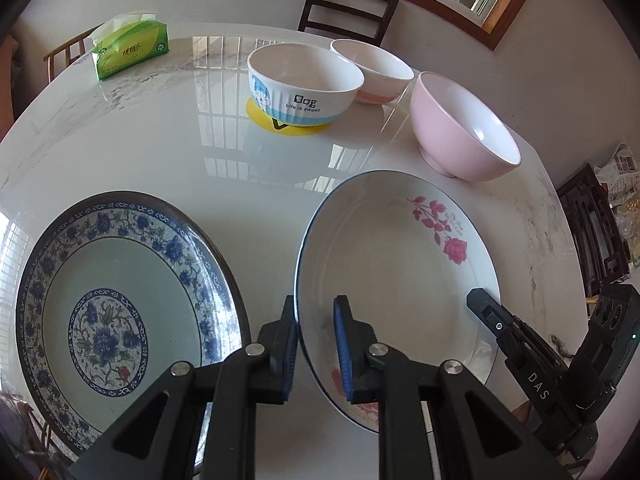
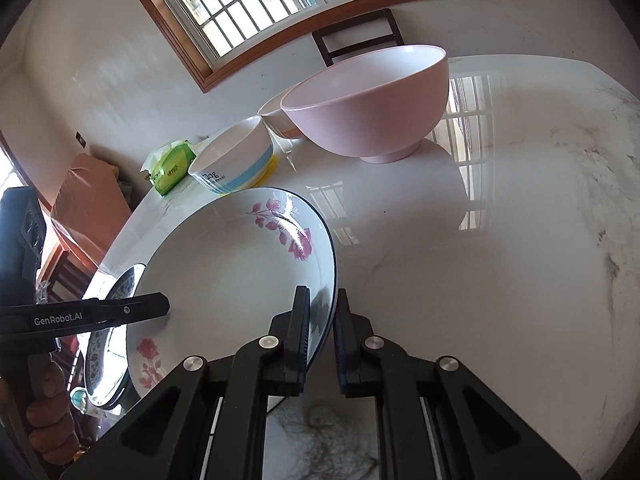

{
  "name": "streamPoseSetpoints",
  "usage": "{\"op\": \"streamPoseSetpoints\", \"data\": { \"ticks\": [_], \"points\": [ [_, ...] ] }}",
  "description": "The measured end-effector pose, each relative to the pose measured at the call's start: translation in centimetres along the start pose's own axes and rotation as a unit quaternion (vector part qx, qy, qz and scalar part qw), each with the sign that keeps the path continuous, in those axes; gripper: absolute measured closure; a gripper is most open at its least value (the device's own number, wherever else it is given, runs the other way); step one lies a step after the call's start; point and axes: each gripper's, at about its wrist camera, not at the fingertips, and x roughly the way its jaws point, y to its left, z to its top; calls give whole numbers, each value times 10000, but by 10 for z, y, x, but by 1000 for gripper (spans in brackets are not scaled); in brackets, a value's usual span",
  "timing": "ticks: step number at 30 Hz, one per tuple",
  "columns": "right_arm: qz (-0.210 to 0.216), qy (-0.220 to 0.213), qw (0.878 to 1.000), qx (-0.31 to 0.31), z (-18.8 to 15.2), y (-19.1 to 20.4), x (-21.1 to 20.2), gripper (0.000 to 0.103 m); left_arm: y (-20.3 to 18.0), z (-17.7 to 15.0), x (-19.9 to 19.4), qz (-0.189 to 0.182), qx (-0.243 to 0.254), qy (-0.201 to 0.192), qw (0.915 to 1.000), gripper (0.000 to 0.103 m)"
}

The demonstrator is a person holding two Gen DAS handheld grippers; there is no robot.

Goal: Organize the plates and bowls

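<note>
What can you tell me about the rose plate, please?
The rose plate is a glossy white, ceramic-looking dish with a thin dark rim and pink rose prints. It looks tilted, near the blue-patterned plate. The left hand-held gripper and the right hand-held gripper each straddle its rim on opposite sides.
</note>
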Motion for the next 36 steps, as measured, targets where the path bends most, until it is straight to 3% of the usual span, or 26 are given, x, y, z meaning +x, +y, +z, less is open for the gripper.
{"op": "streamPoseSetpoints", "data": {
  "ticks": [18, 36],
  "points": [
    [104, 60, 9993, 364, -44, -5, -38, 91, -12, -45, -35, 60, 236, -152, 9996, 86],
    [238, 106, 9995, 191, -57, 23, -53, 90, 22, -65, -62, 122, -16, -247, 9996, 86]
  ]
}}
